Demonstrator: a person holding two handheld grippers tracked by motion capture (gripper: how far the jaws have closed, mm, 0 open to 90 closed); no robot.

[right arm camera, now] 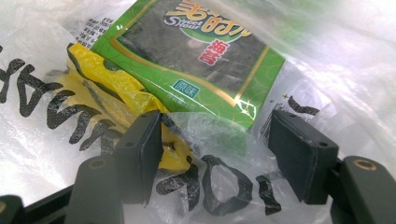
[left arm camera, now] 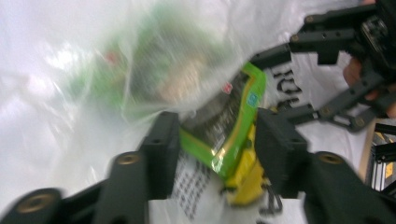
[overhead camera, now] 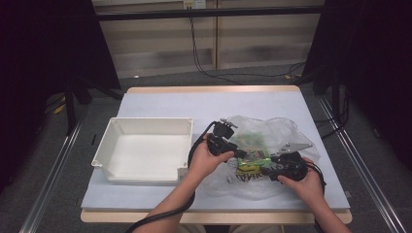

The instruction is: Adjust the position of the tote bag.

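A clear plastic bag (overhead camera: 279,130) with black lettering lies on the table's right half. A green seaweed snack packet (right arm camera: 201,56) and a yellow packet (right arm camera: 100,74) poke out of the bag's mouth. My left gripper (overhead camera: 240,153) comes at the packets from the left, and my right gripper (overhead camera: 266,167) from the right. In the left gripper view, the left gripper (left arm camera: 217,149) is open with the green packet's (left arm camera: 233,116) corner and the yellow packet (left arm camera: 245,182) between its pads. The right gripper (right arm camera: 217,149) is open over crinkled bag film (right arm camera: 219,186).
An empty white plastic bin (overhead camera: 145,121) stands on the left half of the pale blue table (overhead camera: 194,99), close to my left forearm. More blurred green packaging (left arm camera: 159,65) lies deeper inside the bag. Cables trail on the floor behind the table.
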